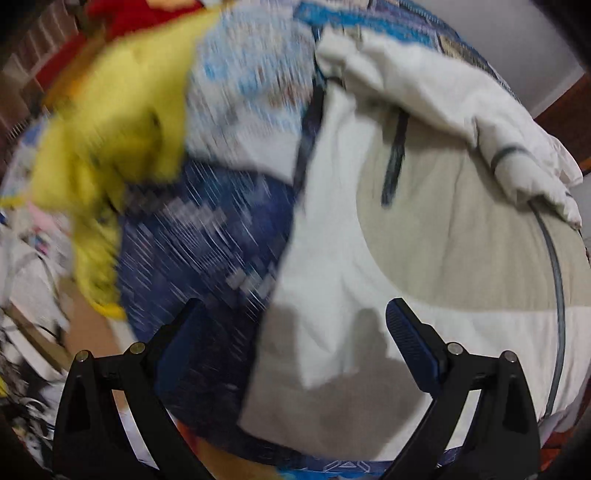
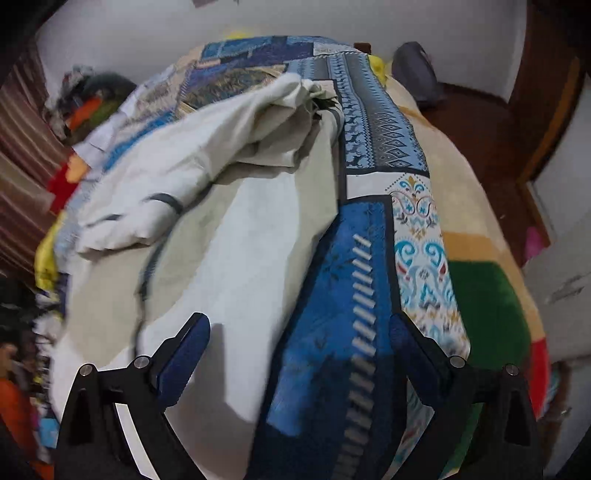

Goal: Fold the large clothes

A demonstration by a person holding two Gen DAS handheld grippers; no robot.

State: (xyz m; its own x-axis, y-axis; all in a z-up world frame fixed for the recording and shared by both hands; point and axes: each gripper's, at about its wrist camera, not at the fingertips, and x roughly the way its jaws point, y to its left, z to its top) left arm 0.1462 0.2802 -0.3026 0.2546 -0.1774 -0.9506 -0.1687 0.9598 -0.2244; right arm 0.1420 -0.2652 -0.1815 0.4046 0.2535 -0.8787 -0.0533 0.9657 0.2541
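Both tongs wide open, nothing between the pads. Left gripper [image 1: 295,328] hangs over the near edge of the white garment [image 1: 369,277], pointing steeply down; its shadow falls on the cloth just below. Right gripper [image 2: 299,339] hangs over the garment's other near edge, one blue pad above white cloth, the other above the bedspread.

Landmark = patchwork bedspread [image 2: 332,295], blue with white dashes and paisley panels, covering a bed. White garment [image 2: 240,229] lies on top of it, spread mostly flat. It has beige panels, thin dark piping and a dark zip [image 1: 395,158]. One sleeve [image 1: 480,122] is flopped across the body on the far side, bunched, not flat.

Around the bedspread:
- Yellow cloth [image 1: 110,129], heavily blurred, lies on it beside the garment in the left wrist view. Red fabric [image 1: 144,18] beyond that.
- Fleece blanket [image 2: 487,295] with beige, green and red blocks sticks out from under its edge in the right wrist view.
- Grey bag-like lump [image 2: 417,74] at its far corner, exact thing unclear.
- Clothes heap [image 2: 88,99], mixed colours, off its other far corner.
- Striped brown curtain [image 2: 26,177] beside the heap.
- Pale wall [image 2: 147,37] behind the bed; dark brown woodwork [image 2: 546,110] to one side.

Left wrist view is motion-smeared on the bedspread side; detail there is unreliable.
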